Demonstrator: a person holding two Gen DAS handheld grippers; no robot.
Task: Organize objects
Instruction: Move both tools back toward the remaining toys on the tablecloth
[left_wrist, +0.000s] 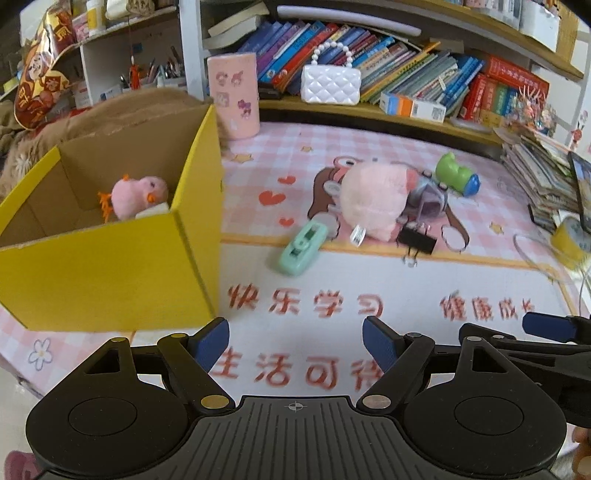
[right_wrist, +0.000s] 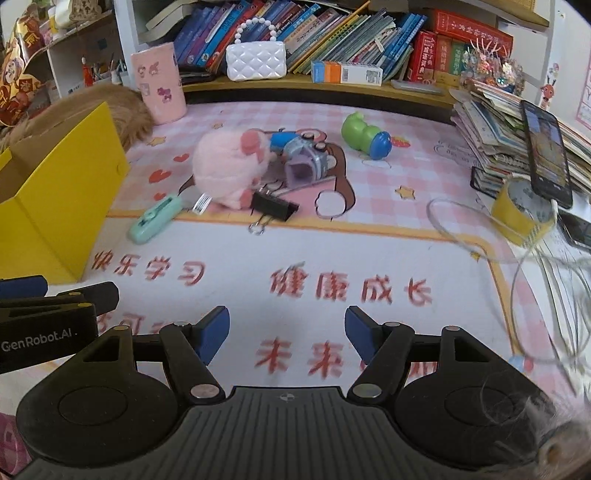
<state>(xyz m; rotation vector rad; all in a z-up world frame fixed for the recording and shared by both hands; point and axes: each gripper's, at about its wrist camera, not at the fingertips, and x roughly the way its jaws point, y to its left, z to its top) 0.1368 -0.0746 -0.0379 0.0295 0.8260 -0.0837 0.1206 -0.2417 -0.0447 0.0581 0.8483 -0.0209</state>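
Observation:
A yellow cardboard box (left_wrist: 110, 273) stands at the left of the pink desk mat; it also shows in the right wrist view (right_wrist: 62, 192). Inside lies a small pink chick plush (left_wrist: 136, 197). Loose on the mat are a big pink plush (left_wrist: 373, 203) (right_wrist: 229, 170), a mint correction tape (left_wrist: 303, 247) (right_wrist: 157, 218), a black binder clip (left_wrist: 417, 240) (right_wrist: 273, 210), a purple toy (left_wrist: 428, 197) (right_wrist: 304, 164) and a green-blue toy (left_wrist: 456, 173) (right_wrist: 364, 134). My left gripper (left_wrist: 295, 343) and right gripper (right_wrist: 286, 332) are both open and empty, low over the mat's near edge, side by side.
A pink cylinder holder (left_wrist: 234, 94) and a white quilted purse (left_wrist: 330, 85) stand at the back under a shelf of books. At the right are a stack of booklets (right_wrist: 517, 136), a phone (right_wrist: 546, 155), a yellow tape roll (right_wrist: 522, 210) and loose white cables (right_wrist: 554, 295).

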